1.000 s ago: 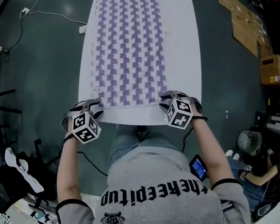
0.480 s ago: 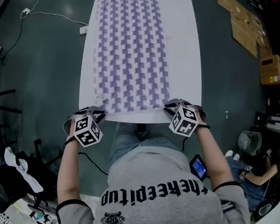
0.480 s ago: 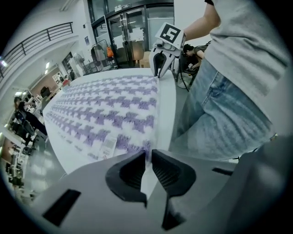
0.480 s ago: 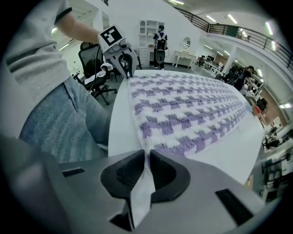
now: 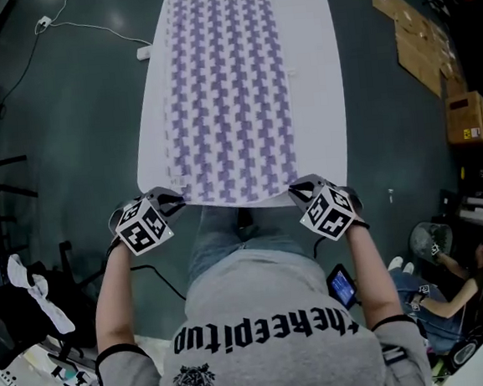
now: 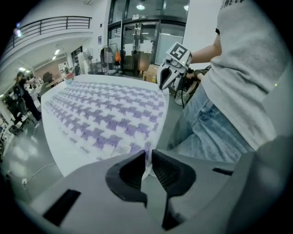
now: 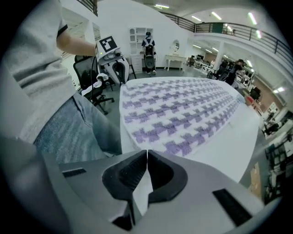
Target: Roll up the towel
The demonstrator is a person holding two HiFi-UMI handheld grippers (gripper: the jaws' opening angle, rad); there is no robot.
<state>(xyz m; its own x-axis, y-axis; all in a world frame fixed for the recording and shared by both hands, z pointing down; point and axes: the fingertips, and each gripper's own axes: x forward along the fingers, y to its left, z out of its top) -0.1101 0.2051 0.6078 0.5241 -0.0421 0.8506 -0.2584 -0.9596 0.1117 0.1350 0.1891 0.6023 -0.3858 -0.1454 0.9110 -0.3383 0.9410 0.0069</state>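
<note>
A purple-and-white patterned towel [image 5: 224, 89] lies flat along the middle of a long white worktop [image 5: 315, 97], its near hem at the worktop's near end, just in front of the person; the step in hand looks like the start of the roll, with the hem gripped at both near corners and nothing yet turned over. To do it well, raise both corners evenly, tip the hem over toward the worktop's far end, and make the first turn tight and square so the roll does not skew. The left gripper [image 6: 146, 161], at the worktop's near left corner, has just been closing, and its jaws stand almost together, pinching a thin fold of the towel's corner; the right gripper [image 7: 146, 160], at the worktop's near right corner, has just closed fully, with pale cloth caught between its pads.
</note>
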